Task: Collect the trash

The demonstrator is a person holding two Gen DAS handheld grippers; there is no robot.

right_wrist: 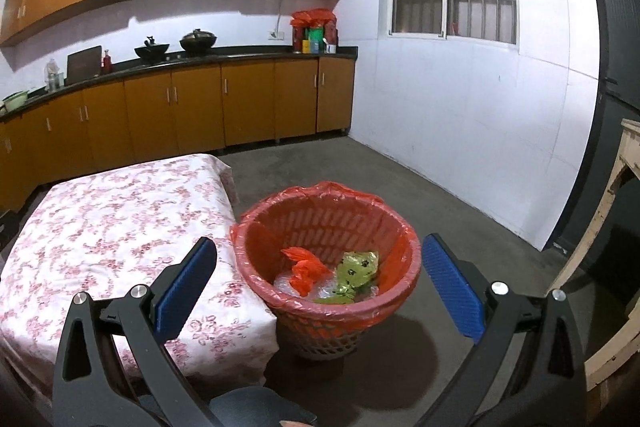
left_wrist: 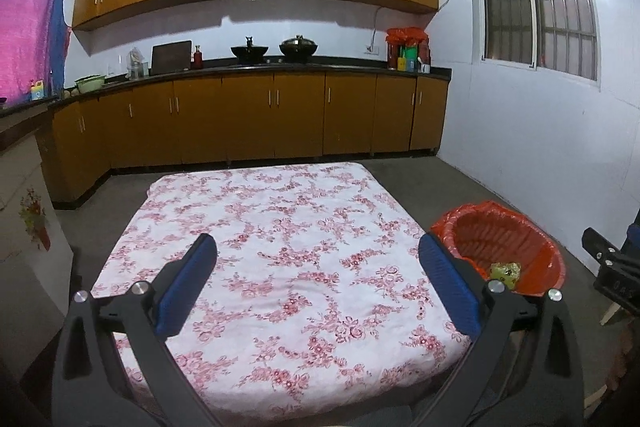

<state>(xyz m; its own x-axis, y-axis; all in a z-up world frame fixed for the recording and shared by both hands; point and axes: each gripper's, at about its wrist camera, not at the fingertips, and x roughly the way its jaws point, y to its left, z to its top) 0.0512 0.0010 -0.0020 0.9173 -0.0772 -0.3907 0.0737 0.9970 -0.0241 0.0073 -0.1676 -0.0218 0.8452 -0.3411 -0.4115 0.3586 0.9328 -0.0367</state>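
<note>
A low table (left_wrist: 280,247) draped in a white cloth printed with pink flowers fills the left and middle of the left wrist view; the fabric lies soft and slightly wrinkled, with nothing on its visible surface. The left gripper (left_wrist: 318,259) hangs above it, jaws spread wide and holding nothing, its blue ribbed pads (left_wrist: 188,283) mounted on matte black arms with silver bolts. Just beside the table's right edge stands the trash basket (left_wrist: 552,251), a round lattice-walled bin lined with a thin, glossy red plastic bag crimped over the rim; part of it is hidden here behind the gripper's right finger.

In the right wrist view the table (right_wrist: 100,227) sits at left and the basket (right_wrist: 328,307) in the middle, on grey concrete floor. Inside lie a knotted red plastic scrap (right_wrist: 306,269), a crumpled yellow-green wrapper with dark paw prints (right_wrist: 356,271), and some clear, bubbly plastic (right_wrist: 288,285) beneath them, hard to make out. The right gripper (right_wrist: 320,259) hovers over the basket, fingers parted wide and empty. At far right a pale wooden frame (right_wrist: 616,227) is cut off by the picture's edge
</note>
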